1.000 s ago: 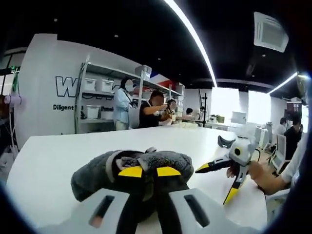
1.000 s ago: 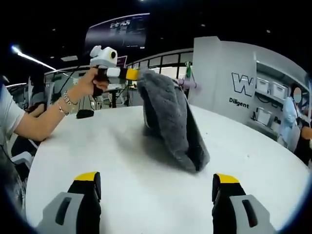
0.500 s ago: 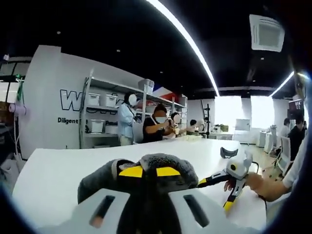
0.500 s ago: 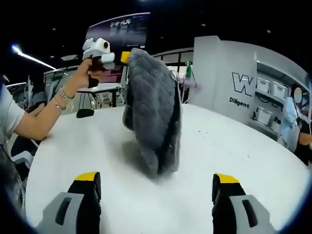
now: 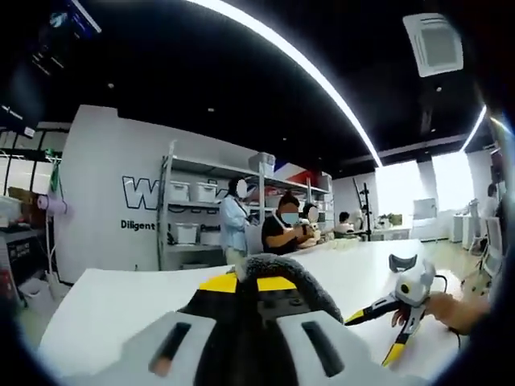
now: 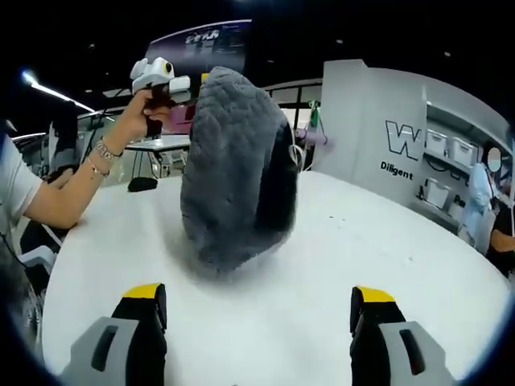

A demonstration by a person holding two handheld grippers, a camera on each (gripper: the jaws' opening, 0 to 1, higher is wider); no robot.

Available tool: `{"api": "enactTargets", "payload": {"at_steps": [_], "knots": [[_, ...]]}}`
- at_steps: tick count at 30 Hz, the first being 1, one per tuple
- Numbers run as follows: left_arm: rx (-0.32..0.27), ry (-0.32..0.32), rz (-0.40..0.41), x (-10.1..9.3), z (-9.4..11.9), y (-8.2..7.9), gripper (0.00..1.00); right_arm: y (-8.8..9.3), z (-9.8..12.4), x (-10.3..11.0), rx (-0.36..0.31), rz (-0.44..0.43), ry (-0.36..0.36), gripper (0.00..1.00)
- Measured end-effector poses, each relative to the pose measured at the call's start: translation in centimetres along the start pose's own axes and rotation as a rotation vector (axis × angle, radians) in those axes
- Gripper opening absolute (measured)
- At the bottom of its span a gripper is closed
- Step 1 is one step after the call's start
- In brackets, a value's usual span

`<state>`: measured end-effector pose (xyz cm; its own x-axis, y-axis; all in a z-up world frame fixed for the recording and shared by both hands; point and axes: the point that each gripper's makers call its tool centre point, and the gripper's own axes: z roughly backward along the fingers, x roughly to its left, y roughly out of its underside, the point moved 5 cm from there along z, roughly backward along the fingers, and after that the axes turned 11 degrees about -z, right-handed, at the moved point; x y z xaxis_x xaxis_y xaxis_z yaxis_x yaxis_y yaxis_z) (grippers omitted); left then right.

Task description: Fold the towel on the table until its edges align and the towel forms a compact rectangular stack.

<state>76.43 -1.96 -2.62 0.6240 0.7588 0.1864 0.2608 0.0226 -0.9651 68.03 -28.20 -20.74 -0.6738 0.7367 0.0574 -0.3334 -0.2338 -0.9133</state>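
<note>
One grey towel (image 6: 233,177) hangs clamped in the left gripper (image 5: 248,283) (bunched, over one white table (image 6: 386,265)). Right gripper (image 6: 257,310): jaws wide, empty.

Each tool is built with grey jaw bodies carrying slotted openings, black inner arms and yellow tips: left tool (image 5: 248,283), right tool (image 6: 262,299). A white short sleeve (image 6: 14,181) and beaded wrist bracelets (image 6: 97,158) are worn.
</note>
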Motion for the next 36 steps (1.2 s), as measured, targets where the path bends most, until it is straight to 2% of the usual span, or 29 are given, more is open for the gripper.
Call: {"api": "enactTargets", "payload": {"at_steps": [4, 8, 16, 18, 19, 23, 26, 30, 36], "knots": [[-0.052, -0.050, -0.027, 0.6, 0.5, -1.1, 0.06, -0.1, 0.0, 0.0, 0.001, 0.004, -0.001, 0.99], [-0.066, -0.046, -0.032, 0.6, 0.2, -1.1, 0.06, -0.1, 0.1, -0.1, 0.003, 0.007, 0.002, 0.99], [0.006, 0.012, -0.003, -0.9, -2.1, 2.0, 0.06, 0.1, 0.0, 0.0, 0.019, 0.015, -0.001, 0.99], [0.021, 0.017, -0.005, -1.0, -2.3, 2.4, 0.06, 0.1, 0.0, 0.0, 0.020, 0.015, -0.001, 0.99], [0.045, 0.021, -0.008, -1.1, -2.7, 3.2, 0.06, 0.1, 0.0, -0.1, 0.021, 0.017, -0.001, 0.99], [0.081, 0.020, 0.015, -1.2, -3.4, 4.9, 0.06, 0.2, 0.0, 0.1, 0.024, 0.022, -0.006, 0.99], [0.133, 0.030, 0.053, -1.5, -4.0, 6.9, 0.06, 0.5, -0.1, 0.2, 0.045, 0.037, -0.007, 0.99], [0.181, 0.038, 0.065, -1.9, -4.3, 8.5, 0.06, 0.7, -0.1, 0.3, 0.056, 0.042, -0.009, 0.99], [0.218, 0.034, 0.085, -1.9, -4.6, 10.5, 0.06, 0.8, -0.2, 0.6, 0.058, 0.054, -0.022, 0.99]]}}
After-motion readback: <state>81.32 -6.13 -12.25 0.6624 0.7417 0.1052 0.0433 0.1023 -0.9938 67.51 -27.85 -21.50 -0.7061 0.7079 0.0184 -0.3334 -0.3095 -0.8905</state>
